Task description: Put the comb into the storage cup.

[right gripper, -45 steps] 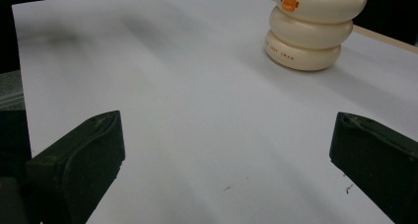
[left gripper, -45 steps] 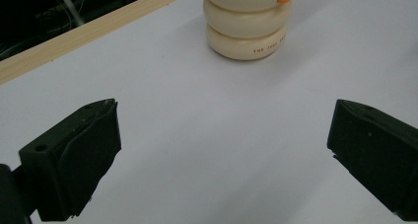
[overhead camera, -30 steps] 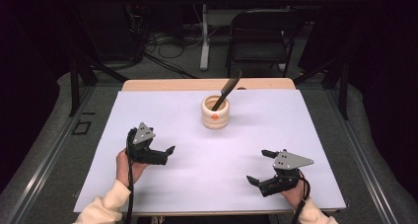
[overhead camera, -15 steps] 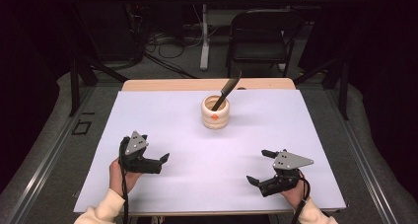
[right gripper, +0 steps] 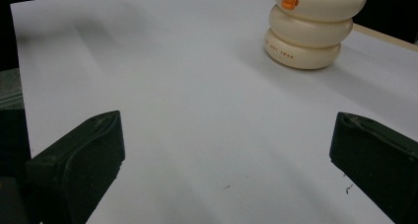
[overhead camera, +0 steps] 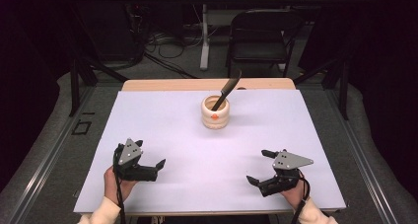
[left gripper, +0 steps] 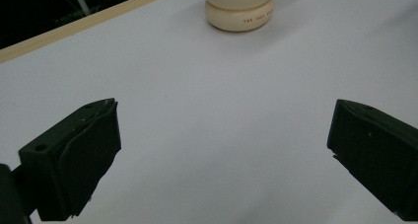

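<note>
Both our tongs, left (overhead camera: 156, 166) and right (overhead camera: 258, 167), stand wide and empty; we should approach the cream holder (overhead camera: 216, 113) squarely, steadying it before lifting the dark utensil (overhead camera: 226, 90).

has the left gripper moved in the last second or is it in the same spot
Yes. In the high view the left gripper has drawn back toward the person, farther from the cream holder, which has stayed put. Its jaws are open.
</note>
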`<state>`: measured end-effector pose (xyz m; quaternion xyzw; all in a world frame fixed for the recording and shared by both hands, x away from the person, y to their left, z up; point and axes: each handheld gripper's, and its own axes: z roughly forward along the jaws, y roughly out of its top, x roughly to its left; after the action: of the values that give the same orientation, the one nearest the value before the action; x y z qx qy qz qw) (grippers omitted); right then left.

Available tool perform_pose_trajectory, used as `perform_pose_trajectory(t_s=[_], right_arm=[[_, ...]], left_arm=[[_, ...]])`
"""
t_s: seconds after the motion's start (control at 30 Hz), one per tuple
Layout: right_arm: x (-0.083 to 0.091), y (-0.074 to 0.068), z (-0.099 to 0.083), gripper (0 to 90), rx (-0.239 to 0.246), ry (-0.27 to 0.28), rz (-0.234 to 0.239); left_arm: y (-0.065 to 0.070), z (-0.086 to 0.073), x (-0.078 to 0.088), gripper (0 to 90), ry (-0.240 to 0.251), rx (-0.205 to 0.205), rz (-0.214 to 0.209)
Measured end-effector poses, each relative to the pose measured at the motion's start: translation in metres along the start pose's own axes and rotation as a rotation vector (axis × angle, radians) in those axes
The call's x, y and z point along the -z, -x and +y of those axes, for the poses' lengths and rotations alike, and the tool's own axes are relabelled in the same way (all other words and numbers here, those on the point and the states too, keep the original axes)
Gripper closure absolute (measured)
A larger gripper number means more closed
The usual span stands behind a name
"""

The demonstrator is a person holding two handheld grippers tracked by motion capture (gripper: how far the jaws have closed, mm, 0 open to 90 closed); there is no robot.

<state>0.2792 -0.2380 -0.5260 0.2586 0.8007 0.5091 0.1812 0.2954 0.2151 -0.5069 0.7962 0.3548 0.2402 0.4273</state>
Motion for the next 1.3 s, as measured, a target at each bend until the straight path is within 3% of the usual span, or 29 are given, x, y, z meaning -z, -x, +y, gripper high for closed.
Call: perform_pose_trajectory(t_s=[1.3], right_arm=[[0.000, 0.000, 0.000, 0.0, 0.004, -0.002, -0.004]], left_arm=[[0.017, -0.025, 0.028, 0.0, 0.005, 0.002, 0.005]])
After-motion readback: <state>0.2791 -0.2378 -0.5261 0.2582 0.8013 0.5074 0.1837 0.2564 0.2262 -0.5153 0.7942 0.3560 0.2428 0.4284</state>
